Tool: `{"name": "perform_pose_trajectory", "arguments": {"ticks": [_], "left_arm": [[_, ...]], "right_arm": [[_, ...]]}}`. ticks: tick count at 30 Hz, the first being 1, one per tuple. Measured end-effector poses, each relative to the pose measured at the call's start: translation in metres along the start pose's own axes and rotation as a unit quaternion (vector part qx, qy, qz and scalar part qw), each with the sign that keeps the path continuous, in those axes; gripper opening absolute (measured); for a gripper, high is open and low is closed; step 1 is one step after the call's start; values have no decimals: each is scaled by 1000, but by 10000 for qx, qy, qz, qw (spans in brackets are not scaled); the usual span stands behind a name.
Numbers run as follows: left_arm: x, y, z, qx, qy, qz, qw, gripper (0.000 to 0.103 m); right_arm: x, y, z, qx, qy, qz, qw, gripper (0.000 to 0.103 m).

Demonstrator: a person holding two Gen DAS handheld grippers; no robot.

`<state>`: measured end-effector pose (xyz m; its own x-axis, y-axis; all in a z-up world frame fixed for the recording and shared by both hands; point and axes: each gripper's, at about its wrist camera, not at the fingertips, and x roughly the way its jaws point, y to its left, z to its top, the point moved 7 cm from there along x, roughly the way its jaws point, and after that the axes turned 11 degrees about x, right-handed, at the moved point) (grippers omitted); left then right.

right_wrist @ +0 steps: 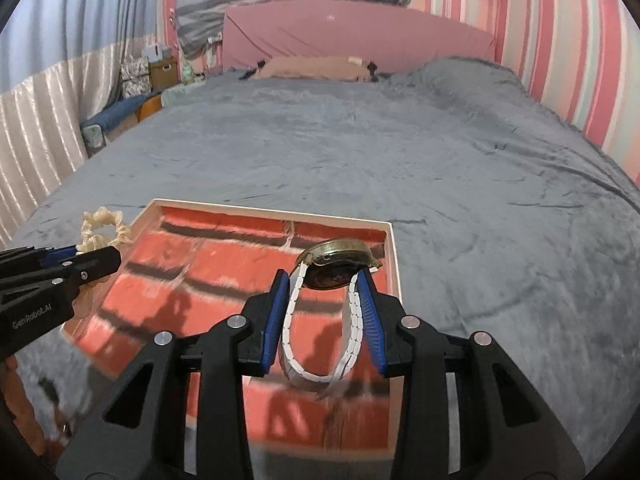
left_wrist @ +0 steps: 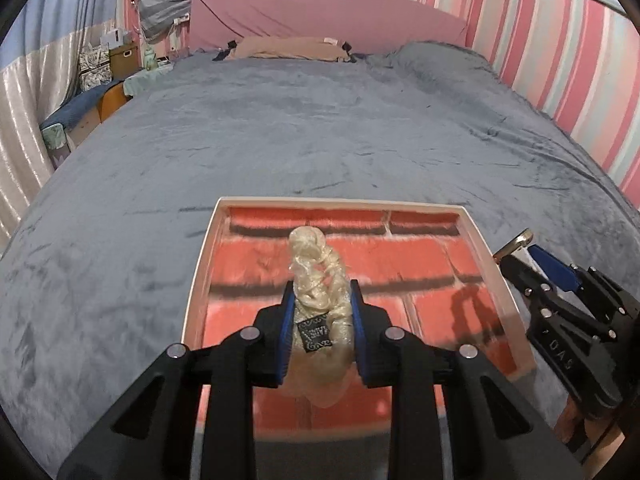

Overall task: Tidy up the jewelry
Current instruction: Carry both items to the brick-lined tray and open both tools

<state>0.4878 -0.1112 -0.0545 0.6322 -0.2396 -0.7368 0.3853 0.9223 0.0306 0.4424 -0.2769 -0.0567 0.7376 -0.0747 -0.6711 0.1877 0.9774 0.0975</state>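
Note:
A cream, shiny scrunchie [left_wrist: 318, 280] with a small black label sticks out between the blue pads of my left gripper [left_wrist: 320, 292], which is shut on it above the jewelry tray [left_wrist: 486, 256]. The tray has a pale rim and red velvet compartments. My right gripper [right_wrist: 324, 280] is shut on a wristwatch [right_wrist: 340, 256] with a gold case and white link band, held over the tray's [right_wrist: 394, 256] right part. In the right wrist view the scrunchie [right_wrist: 100, 228] and left gripper [right_wrist: 92, 258] show at the left. The right gripper [left_wrist: 520, 252] shows beside the tray in the left wrist view.
The tray lies on a wide bed with a grey plush blanket [left_wrist: 280, 128]. A pink headboard [left_wrist: 320, 12] and tan pillow [left_wrist: 288, 48] are at the far end. A pink striped wall [left_wrist: 560, 60] runs along the right; curtains and boxes stand at the left.

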Motion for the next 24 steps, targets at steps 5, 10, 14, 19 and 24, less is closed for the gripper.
{"name": "perform_pose_trajectory", "arguments": {"ticks": [5,10,14,19,24], "left_arm": [[56,8,26,-53,352,-91,9993,26],[100,17,34,-20,634,56,9980,26],[127,23,37,-59,824,79,9965,26],[146,27,30,-15,1007,170,9948,26],[154,30,24,-42,1158,140,9932,26]], "right_arm": [[58,-4,17,89,557,-104,9984,36],[94,-4,22,-90,887,-235,9957,36],[120,-3,19,-229,1088,-382,9931,36],[132,-6,23,-205,1150,-478,9920,36],[135,-5,24,-157,1158,-463,9921,38]]}}
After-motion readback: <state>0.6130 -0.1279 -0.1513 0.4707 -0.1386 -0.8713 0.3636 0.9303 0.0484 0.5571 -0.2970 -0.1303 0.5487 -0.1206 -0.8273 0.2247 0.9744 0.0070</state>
